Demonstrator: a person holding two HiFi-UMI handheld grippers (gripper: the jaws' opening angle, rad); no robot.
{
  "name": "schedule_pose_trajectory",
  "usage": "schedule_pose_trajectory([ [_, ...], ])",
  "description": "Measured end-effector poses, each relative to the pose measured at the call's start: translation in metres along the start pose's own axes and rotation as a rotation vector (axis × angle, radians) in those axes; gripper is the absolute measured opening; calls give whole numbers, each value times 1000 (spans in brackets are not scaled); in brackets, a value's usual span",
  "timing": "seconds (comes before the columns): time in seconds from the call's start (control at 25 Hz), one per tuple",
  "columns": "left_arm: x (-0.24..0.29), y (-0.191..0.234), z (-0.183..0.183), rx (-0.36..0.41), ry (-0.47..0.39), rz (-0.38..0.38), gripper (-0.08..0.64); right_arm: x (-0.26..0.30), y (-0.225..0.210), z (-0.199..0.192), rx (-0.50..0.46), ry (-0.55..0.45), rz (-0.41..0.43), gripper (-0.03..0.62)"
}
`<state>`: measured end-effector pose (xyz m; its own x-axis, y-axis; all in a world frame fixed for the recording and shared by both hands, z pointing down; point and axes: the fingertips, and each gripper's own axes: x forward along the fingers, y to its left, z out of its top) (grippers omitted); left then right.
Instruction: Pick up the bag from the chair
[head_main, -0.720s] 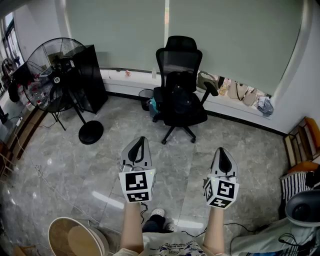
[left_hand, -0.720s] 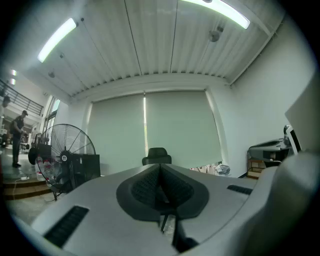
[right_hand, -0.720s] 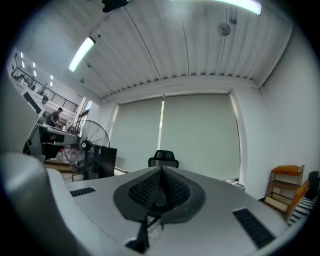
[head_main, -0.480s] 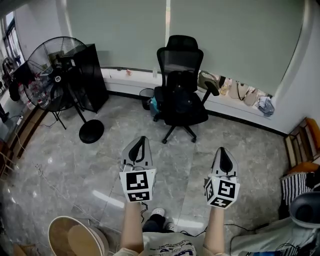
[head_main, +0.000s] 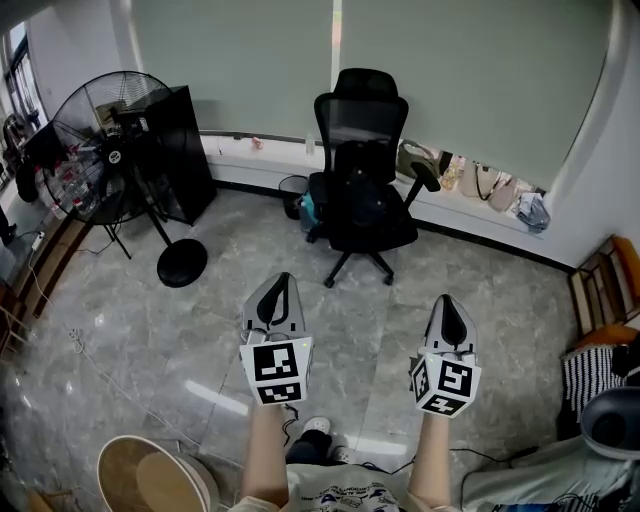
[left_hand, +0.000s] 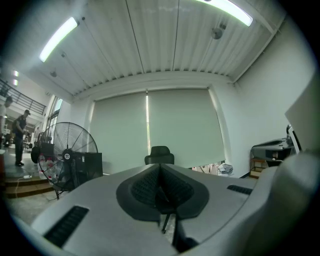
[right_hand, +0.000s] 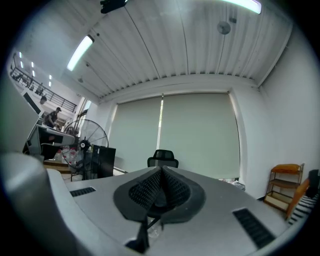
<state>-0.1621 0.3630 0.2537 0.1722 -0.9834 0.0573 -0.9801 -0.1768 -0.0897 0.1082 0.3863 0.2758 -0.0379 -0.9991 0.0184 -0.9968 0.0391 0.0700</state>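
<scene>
A black office chair (head_main: 362, 170) stands by the far window wall, and a dark bag (head_main: 364, 192) rests on its seat against the backrest. Both grippers are held level over the grey floor, well short of the chair. My left gripper (head_main: 282, 282) is shut with nothing between its pads. My right gripper (head_main: 446, 303) is also shut and empty. Above the closed left gripper (left_hand: 160, 169) in the left gripper view, only the chair's top (left_hand: 160, 154) shows. The right gripper view has the chair (right_hand: 163, 157) just over the closed right gripper (right_hand: 162, 172). The bag is hidden in both gripper views.
A large standing fan (head_main: 100, 150) and a black cabinet (head_main: 182, 155) are at the left. A small bin (head_main: 291, 196) sits beside the chair. Bags lie on the window ledge (head_main: 482, 186). A wooden shelf (head_main: 605, 290) is at the right, a round wooden stool (head_main: 150, 478) near my feet.
</scene>
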Motion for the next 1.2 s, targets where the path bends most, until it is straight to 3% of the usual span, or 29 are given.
schedule_pose_trajectory([
  [0.12,8,9,-5,-22,18,1,21,7,5,-2,7,0,13,40],
  [0.2,15,15,-7,-39,23,-7,65,14,10,-3,6,10,23,134],
  [0.4,34,29,-9,-58,14,-48,210,32,21,-8,8,24,29,224],
  [0.8,66,49,-31,-48,47,-100,252,50,45,-27,45,42,21,250],
  [1.2,112,44,-41,-42,80,-106,261,92,34,-39,47,77,25,256],
])
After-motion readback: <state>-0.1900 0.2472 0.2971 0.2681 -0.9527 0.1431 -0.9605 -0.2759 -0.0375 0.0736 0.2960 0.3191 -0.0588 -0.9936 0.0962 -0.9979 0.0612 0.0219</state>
